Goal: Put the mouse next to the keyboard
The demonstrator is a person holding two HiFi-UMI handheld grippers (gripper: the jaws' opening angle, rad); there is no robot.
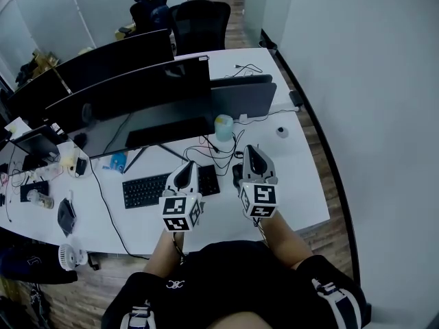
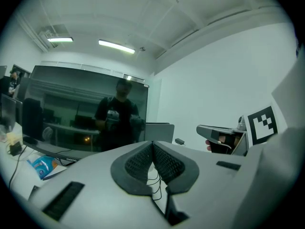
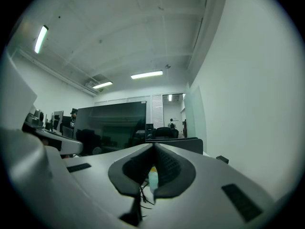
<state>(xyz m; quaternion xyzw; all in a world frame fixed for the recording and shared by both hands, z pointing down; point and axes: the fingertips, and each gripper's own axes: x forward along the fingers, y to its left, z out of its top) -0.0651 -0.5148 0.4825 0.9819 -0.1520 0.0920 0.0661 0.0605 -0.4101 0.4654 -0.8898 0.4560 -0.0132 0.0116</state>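
A black keyboard [image 1: 147,190] lies on the white desk [image 1: 302,190], its right end hidden under my left gripper [image 1: 184,173]. A dark mouse [image 1: 236,175] peeks out just left of my right gripper [image 1: 254,155], right of the keyboard and mostly covered. Both grippers hover side by side above the desk's front part, tips pointing away from me. In the left gripper view the pads [image 2: 143,161] meet with nothing between them. The right gripper view shows its pads [image 3: 164,163] pressed together and empty too.
A large dark monitor [image 1: 158,98] stands behind the keyboard, with more screens to the left. A pale teal cup [image 1: 223,127], tangled black cables [image 1: 218,153] and a small round white object [image 1: 282,131] sit behind the grippers. A wall runs along the right.
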